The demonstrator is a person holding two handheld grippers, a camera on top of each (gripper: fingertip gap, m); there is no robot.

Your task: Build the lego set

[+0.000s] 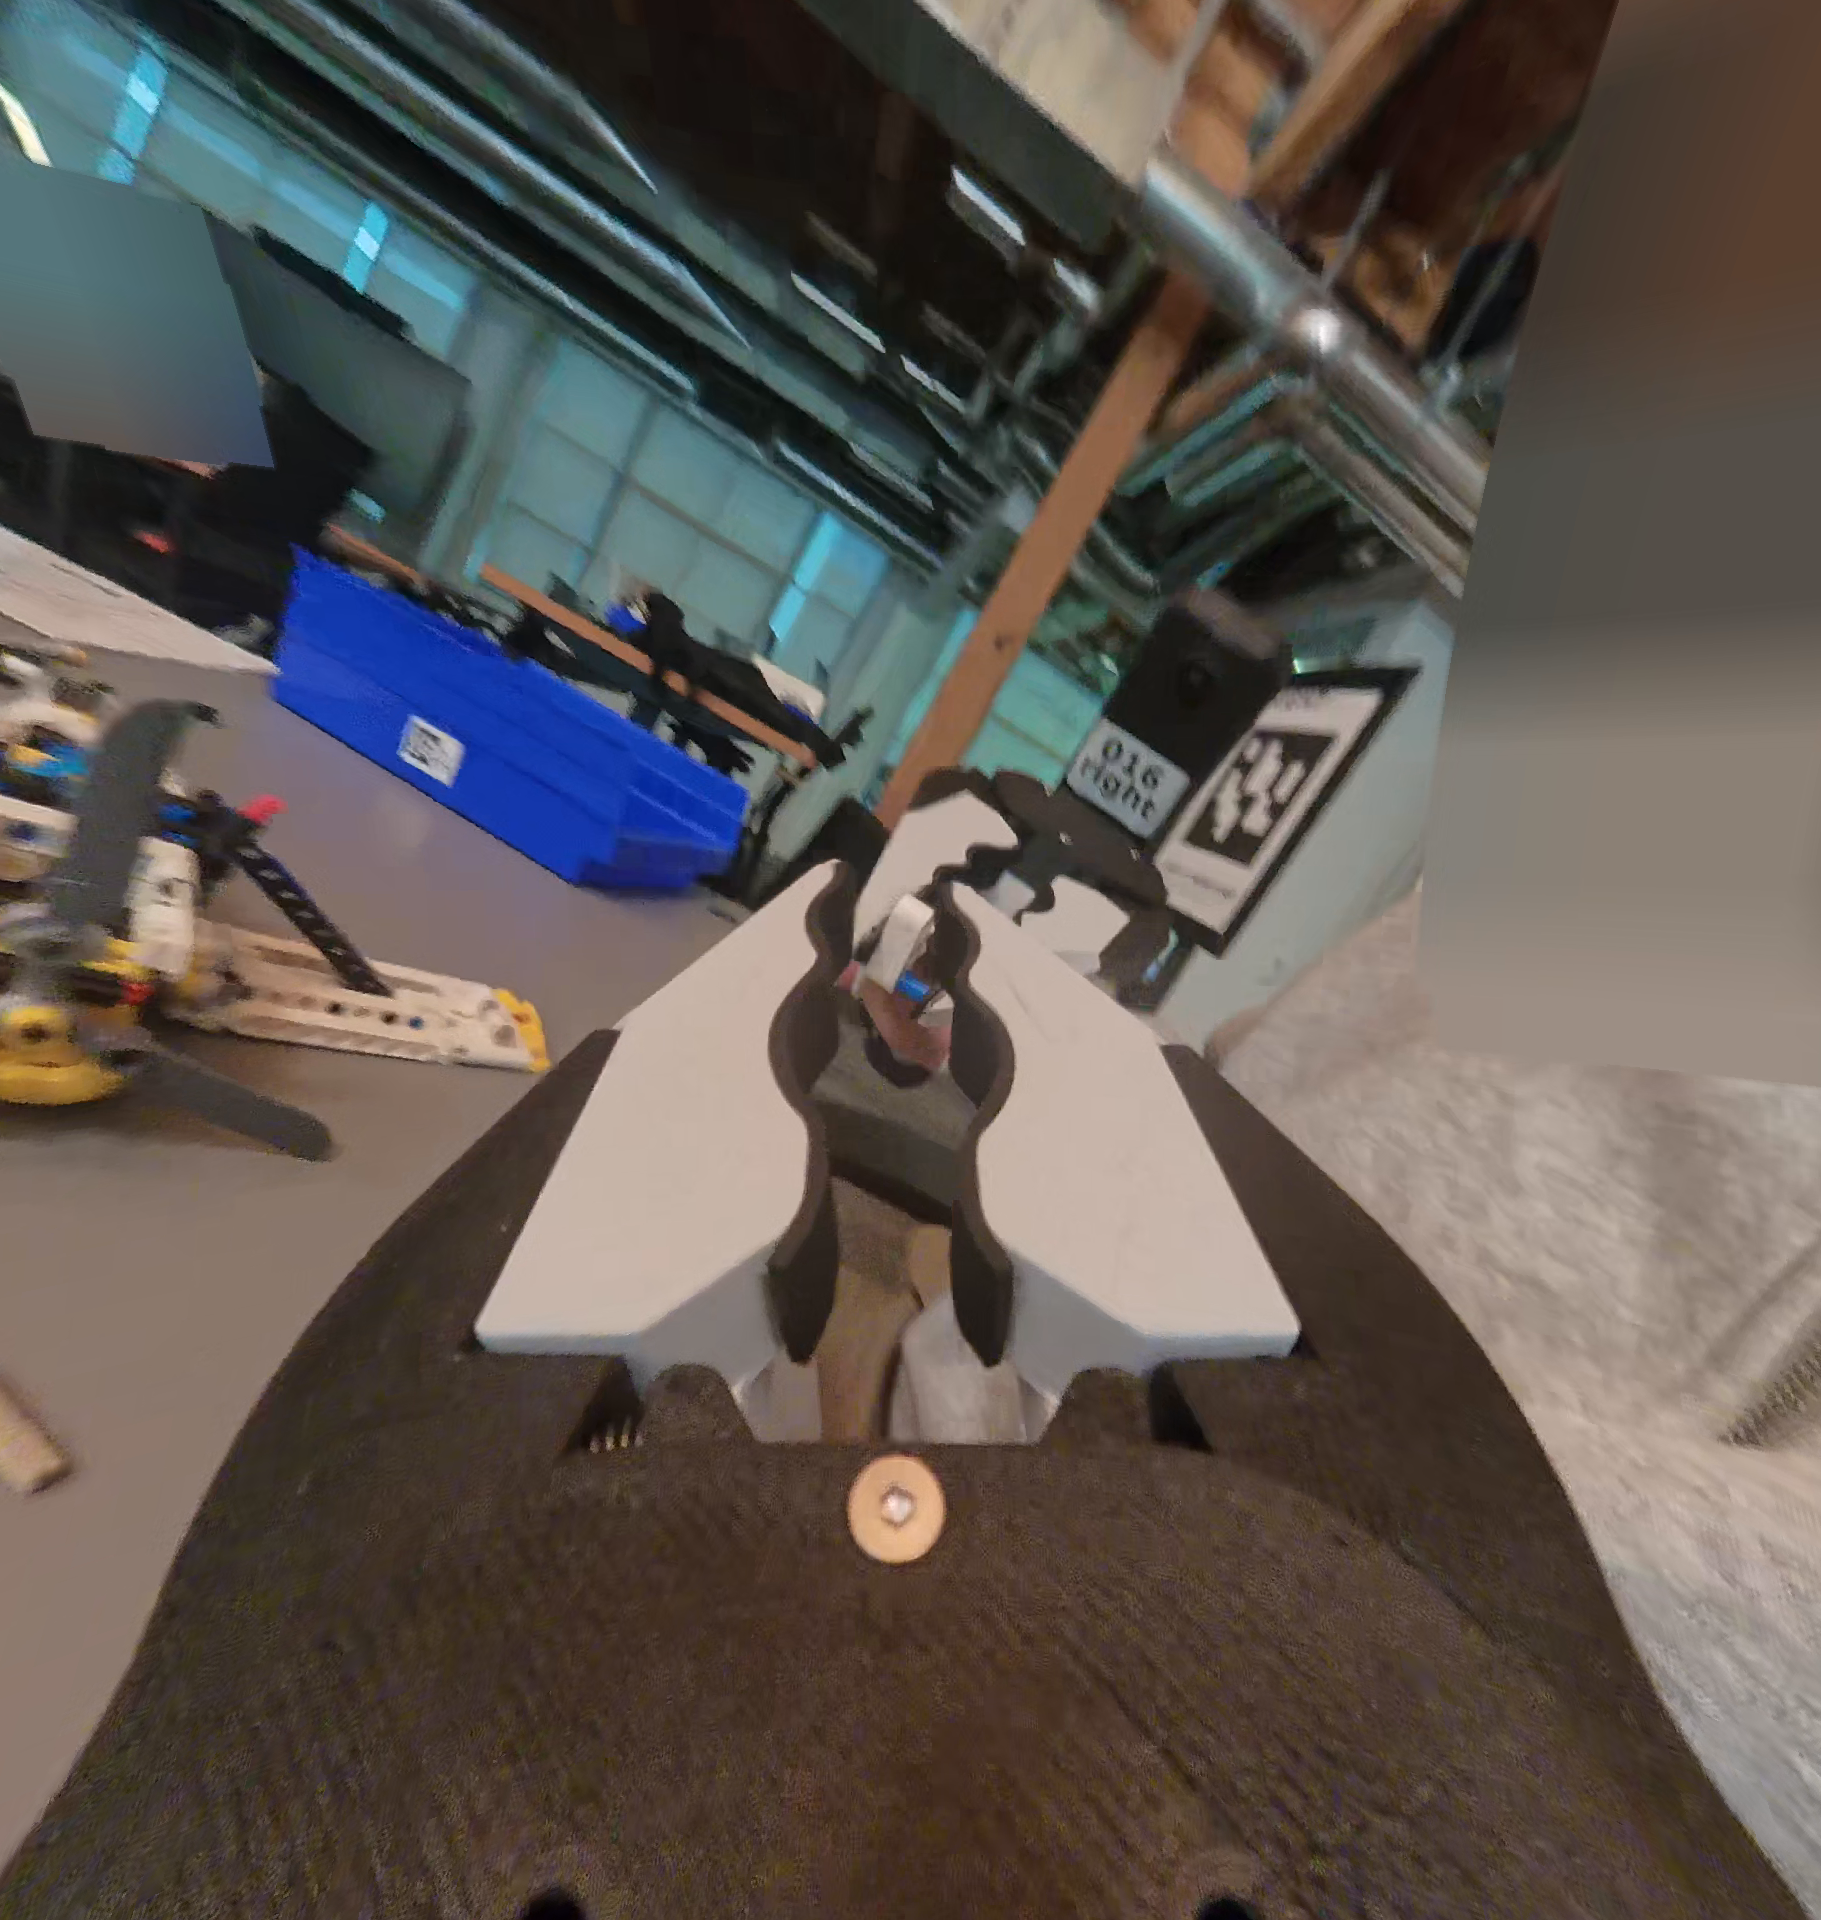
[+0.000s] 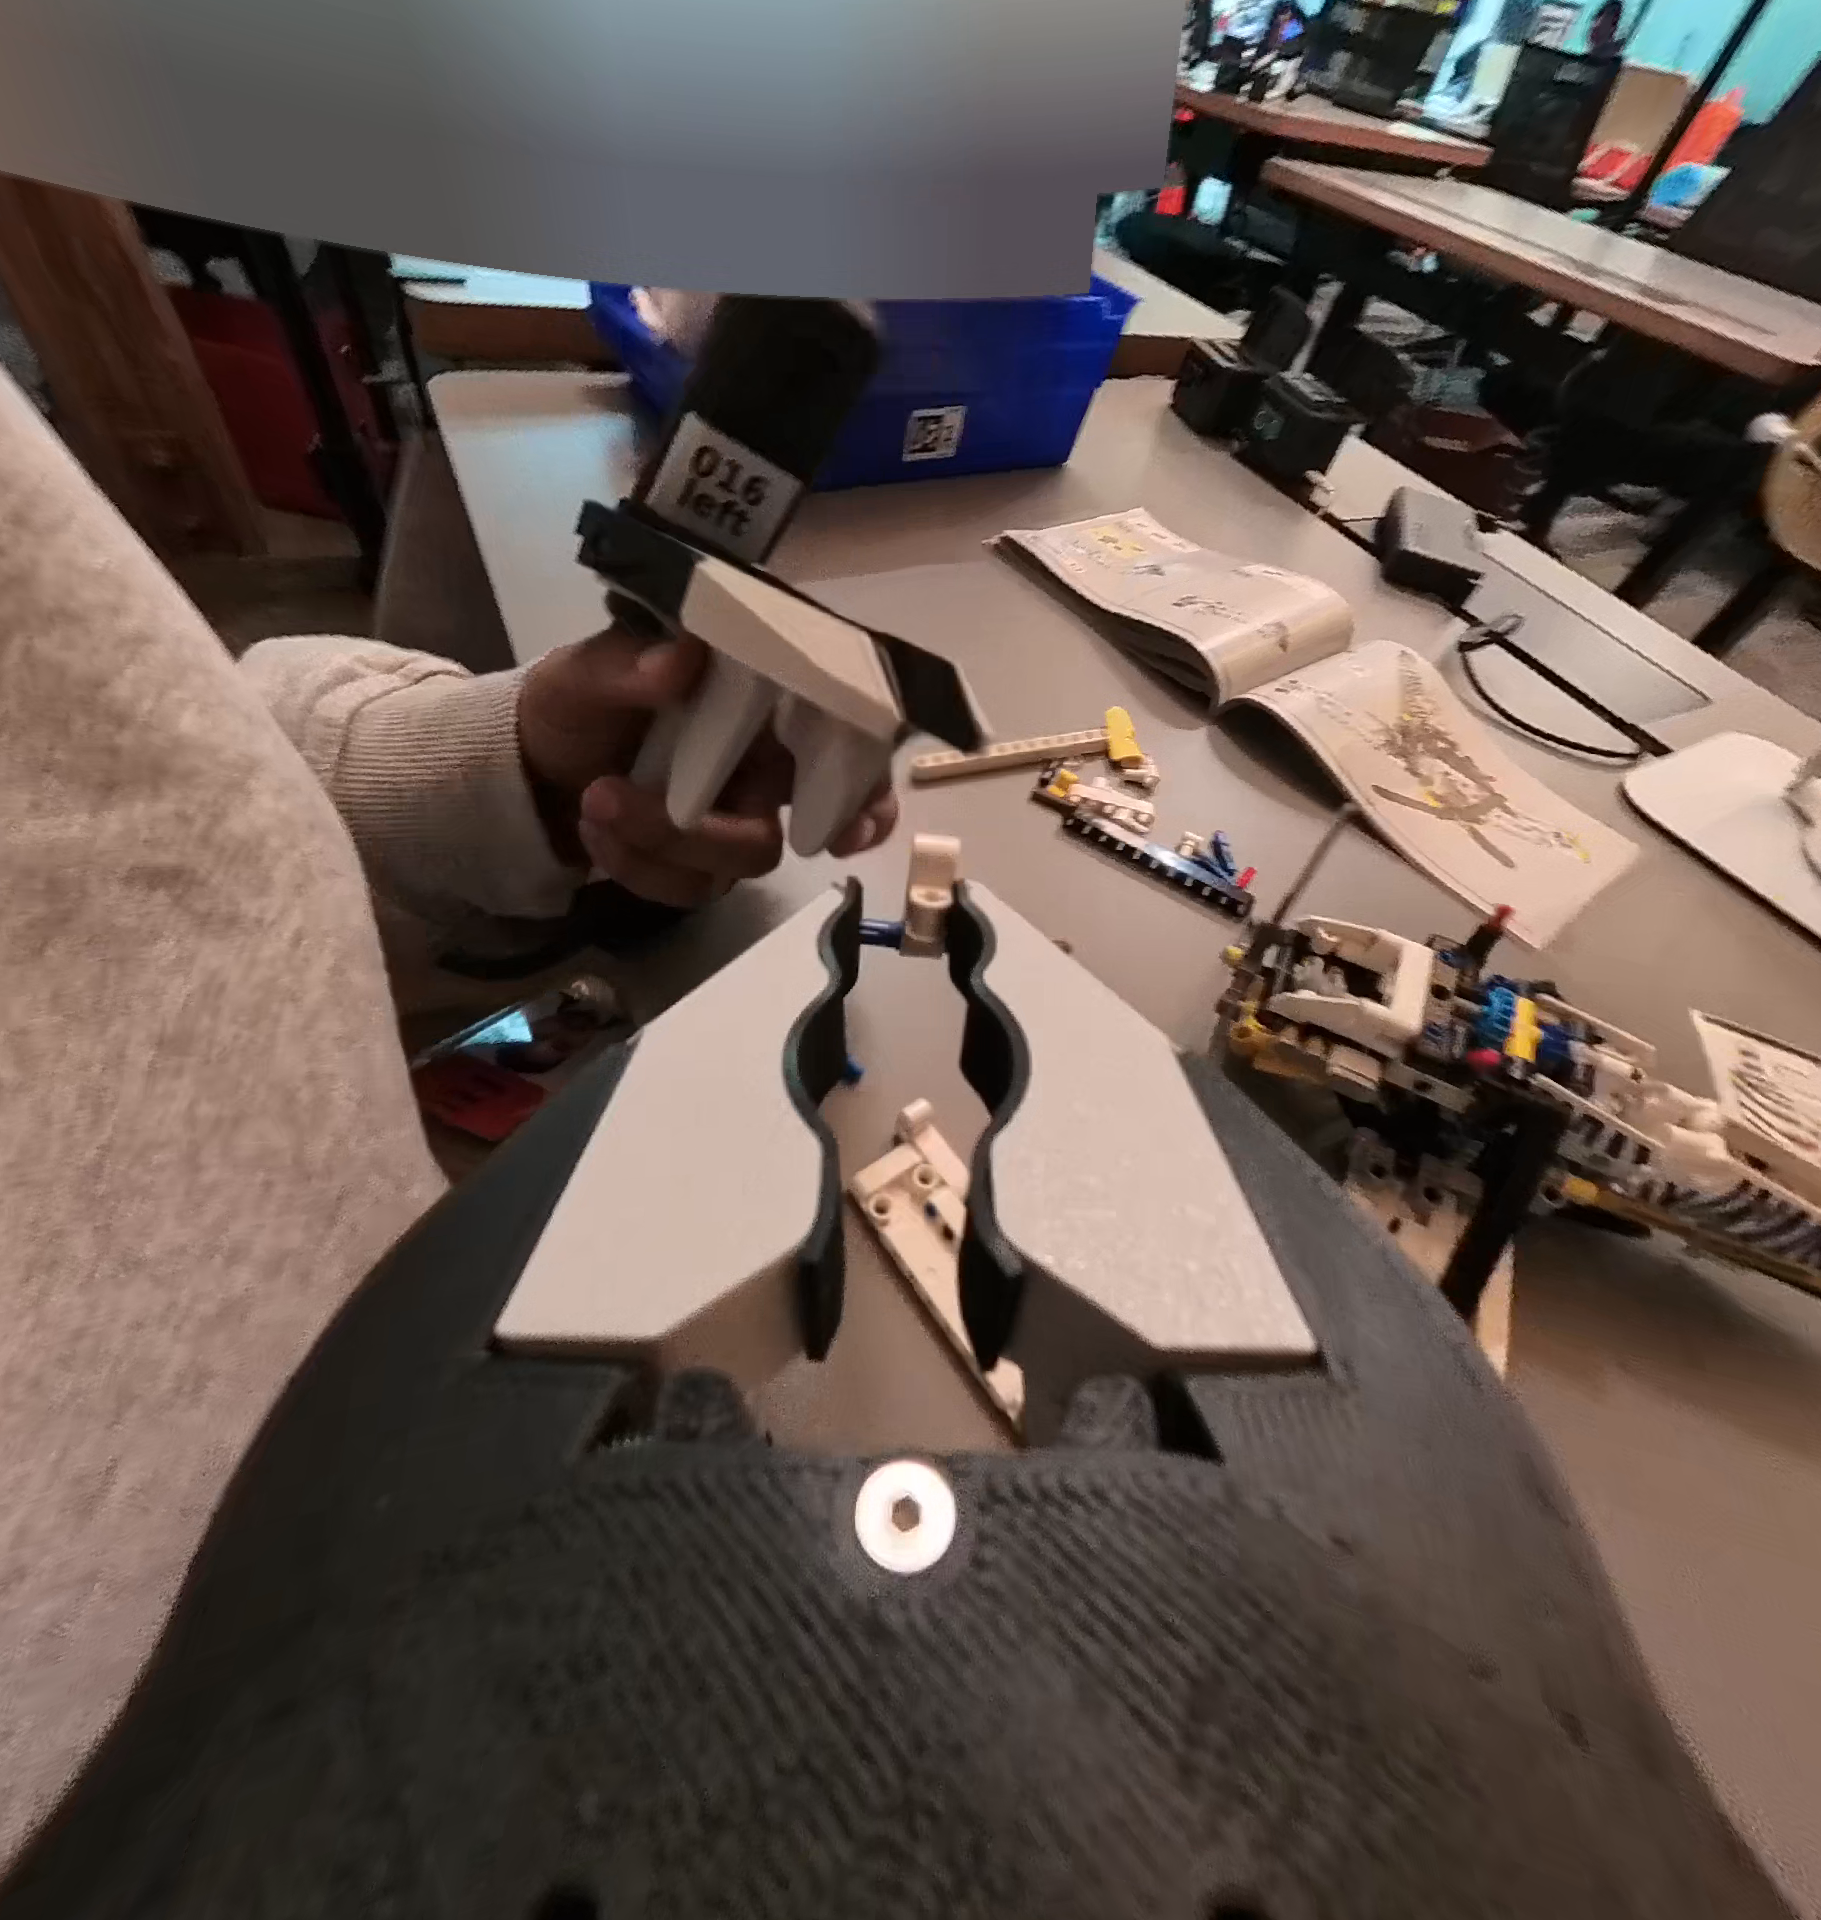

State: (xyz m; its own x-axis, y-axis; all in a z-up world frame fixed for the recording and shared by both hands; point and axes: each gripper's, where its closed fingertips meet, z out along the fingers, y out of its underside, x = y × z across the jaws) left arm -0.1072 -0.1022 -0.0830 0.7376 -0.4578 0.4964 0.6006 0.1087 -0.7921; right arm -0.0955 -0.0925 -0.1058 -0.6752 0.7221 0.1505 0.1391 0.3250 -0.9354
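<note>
Left hand-held gripper [image 2: 937, 707] raised over the desk [image 2: 989, 623], narrowly parted, gripping nothing. Right hand-held gripper [image 2: 906, 904] pinching a small white piece [image 2: 927, 899] at its tips. Half-built model [image 2: 1405, 1029] farther right, near open booklet [image 2: 1301, 675].

Grey tabletop [image 2: 989, 623] in a workshop with long wooden desks [image 2: 1571, 249] and teal walls [image 1: 615, 457].

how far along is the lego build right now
Done: a large white, yellow and black model stands assembled on the table. In hand: the right gripper pinches a small white connector with a blue pin; the left gripper holds nothing visible. Left: loose pieces and a white panel remain unattached.
</note>
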